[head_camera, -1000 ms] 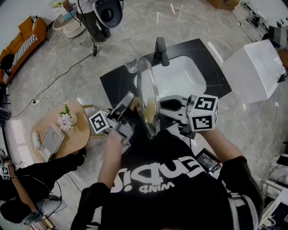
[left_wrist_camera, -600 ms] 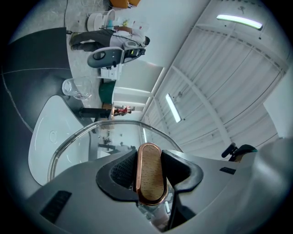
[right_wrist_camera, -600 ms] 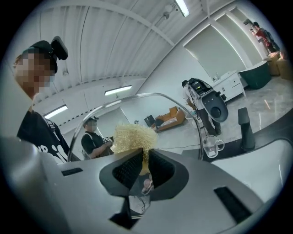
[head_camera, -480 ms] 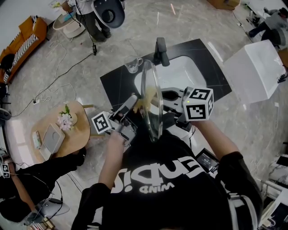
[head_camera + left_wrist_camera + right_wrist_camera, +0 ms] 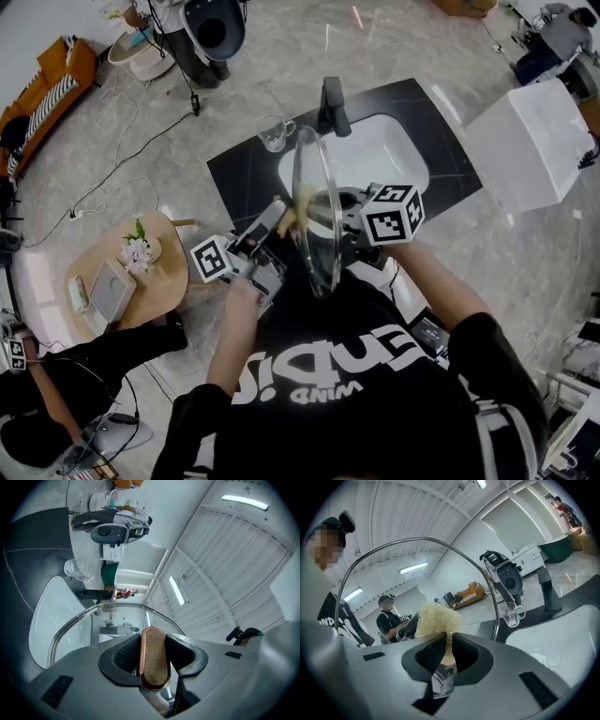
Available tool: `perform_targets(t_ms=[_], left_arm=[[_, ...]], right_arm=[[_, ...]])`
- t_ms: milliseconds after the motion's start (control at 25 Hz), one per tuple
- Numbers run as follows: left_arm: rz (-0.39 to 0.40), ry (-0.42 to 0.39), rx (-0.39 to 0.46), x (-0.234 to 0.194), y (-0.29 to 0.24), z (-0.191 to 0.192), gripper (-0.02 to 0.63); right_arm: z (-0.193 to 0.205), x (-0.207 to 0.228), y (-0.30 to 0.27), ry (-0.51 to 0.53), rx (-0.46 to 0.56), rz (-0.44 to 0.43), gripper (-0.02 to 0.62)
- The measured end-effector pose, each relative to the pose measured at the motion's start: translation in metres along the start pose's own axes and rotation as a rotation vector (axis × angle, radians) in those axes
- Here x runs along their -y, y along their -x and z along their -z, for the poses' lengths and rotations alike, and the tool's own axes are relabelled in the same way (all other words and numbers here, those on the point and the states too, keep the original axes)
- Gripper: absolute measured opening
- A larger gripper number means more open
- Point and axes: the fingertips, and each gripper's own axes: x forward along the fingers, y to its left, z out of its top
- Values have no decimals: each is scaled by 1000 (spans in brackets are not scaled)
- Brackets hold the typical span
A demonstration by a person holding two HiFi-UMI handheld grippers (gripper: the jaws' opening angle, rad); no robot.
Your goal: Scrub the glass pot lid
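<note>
left gripper jaws clamped on the wooden handle of the glass lid. pads press on both long sides of the handle, which stands on end between them. lid is held upright on its edge, and its metal rim arcs up just past the left jaw tips.

right gripper jaws closed on the thin neck of a brush. the pale fluffy brush head sticks out just ahead of the jaw tips, right at the glass of the lid. cannot tell if it presses on the glass. in the right gripper view the lid rim loops over and around the jaws, so the brush sits near the middle of the glass. a standing person shows through the glass beyond the jaws.

head view: lid is edge-on between the two grippers. left jaws are at one face and right jaws at the other, pointing toward each other across it. the lid hangs over the near side of a white sink set in a black counter.

past the jaws there is a black tap at the far edge of the sink and a clear glass mug on the counter near the tap. well off to the outer side of the left gripper, a round wooden table with flowers on it. well off to the outer side of the right gripper, a white box.
</note>
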Motion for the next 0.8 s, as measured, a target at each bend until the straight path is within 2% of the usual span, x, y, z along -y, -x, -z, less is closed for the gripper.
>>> perform_targets(t_ms=[120, 360, 640, 800], left_arm=[[-14, -2, 4, -2, 3, 0, 176], [15, 10, 5, 4, 2, 4, 176], [16, 23, 2, 4, 2, 5, 176], [8, 23, 8, 4, 5, 5, 176]], right_arm=[[4, 3, -2, -26, 4, -19, 37], [39, 23, -13, -31, -95, 54, 37], [66, 43, -19, -74, -140, 105, 37], [68, 42, -20, -81, -129, 110, 37]])
